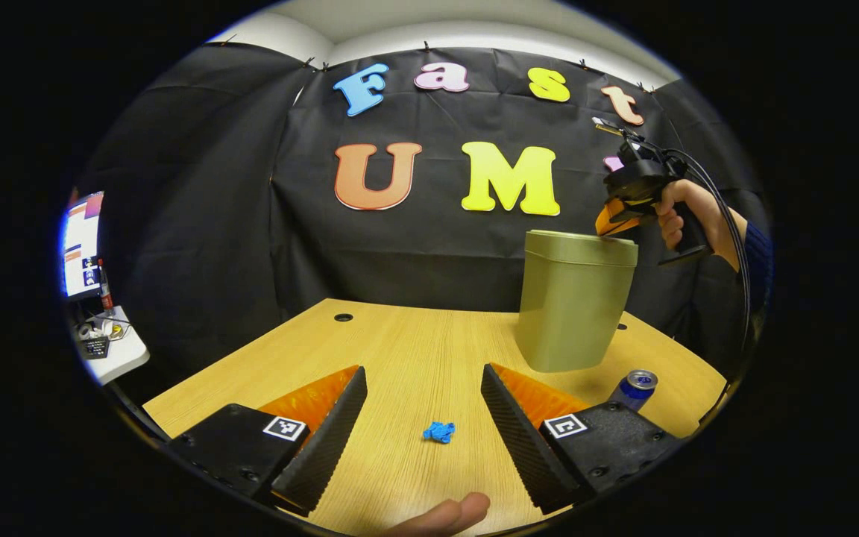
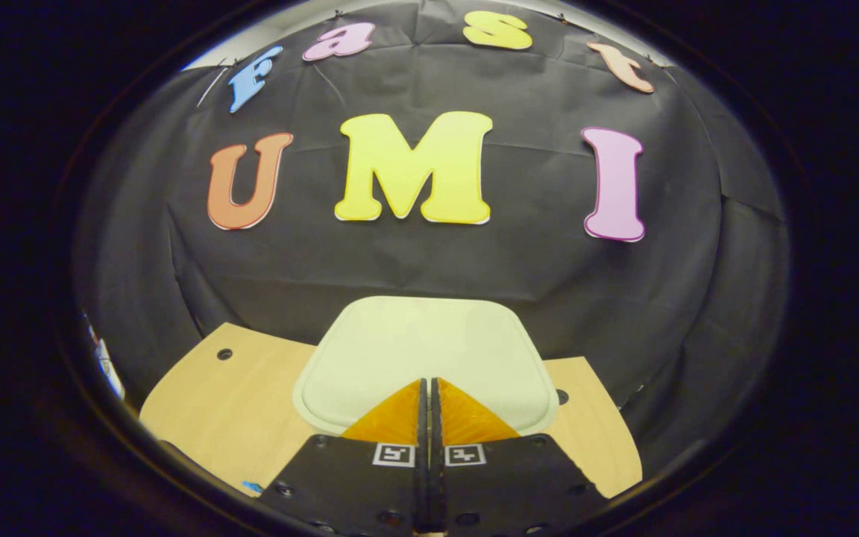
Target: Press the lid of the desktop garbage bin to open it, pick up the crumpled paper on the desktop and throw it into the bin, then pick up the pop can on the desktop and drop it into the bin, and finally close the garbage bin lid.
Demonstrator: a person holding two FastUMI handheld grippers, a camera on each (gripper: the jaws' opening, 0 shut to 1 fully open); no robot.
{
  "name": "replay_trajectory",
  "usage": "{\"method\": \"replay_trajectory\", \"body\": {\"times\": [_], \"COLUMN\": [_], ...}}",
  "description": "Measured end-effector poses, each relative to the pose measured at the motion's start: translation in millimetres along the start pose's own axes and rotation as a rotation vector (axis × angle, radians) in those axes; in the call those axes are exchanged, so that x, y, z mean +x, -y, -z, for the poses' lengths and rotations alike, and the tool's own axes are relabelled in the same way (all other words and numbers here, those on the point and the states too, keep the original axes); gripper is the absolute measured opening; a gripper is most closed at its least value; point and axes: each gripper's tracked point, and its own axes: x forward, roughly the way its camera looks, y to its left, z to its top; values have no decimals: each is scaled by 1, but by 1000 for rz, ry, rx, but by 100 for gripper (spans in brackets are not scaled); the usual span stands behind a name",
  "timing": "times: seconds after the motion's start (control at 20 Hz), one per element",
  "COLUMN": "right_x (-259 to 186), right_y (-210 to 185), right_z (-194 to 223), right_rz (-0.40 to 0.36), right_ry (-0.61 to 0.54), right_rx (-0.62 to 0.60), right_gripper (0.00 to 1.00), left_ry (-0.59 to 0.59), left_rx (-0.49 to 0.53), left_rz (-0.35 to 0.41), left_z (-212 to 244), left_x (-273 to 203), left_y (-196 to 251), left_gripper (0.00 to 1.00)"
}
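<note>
Now my right gripper, fingers pressed together to make one blunt tip, sits at the bin lid to press it, while my left gripper waits spread wide above the paper, can nearby.

A wooden desktop carries the garbage bin, crumpled paper and pop can.
</note>
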Motion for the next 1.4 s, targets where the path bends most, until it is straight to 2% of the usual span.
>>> {"method": "replay_trajectory", "body": {"times": [0.25,0.3,0.4,0.55,0.65,0.85,0.95,1.2,1.4], "right_x": [2,2,0,-7,-11,-32,-43,-72,-102], "right_y": [3,2,1,-3,7,5,10,7,10], "right_z": [6,6,1,-12,-24,-41,-49,-59,-50], "right_rz": [-9,-3,19,4,38,23,49,15,-13], "right_ry": [-59,-64,-39,11,59,122,152,201,220], "right_rx": [70,52,14,41,34,14,1,34,30], "right_gripper": [1,1,1,0,0,0,0,0,0], "left_ry": [-4,-2,9,11,12,-4,-11,-5,3], "left_rx": [12,14,21,33,29,17,10,12,32], "left_rz": [11,13,17,15,24,31,23,21,11], "left_z": [1,0,-2,-2,-2,3,4,3,2], "left_x": [0,-1,-2,-3,-3,-1,1,-3,-2], "left_y": [6,8,10,10,13,15,13,13,15], "left_gripper": [100,100,100,99,99,100,100,100,99]}}
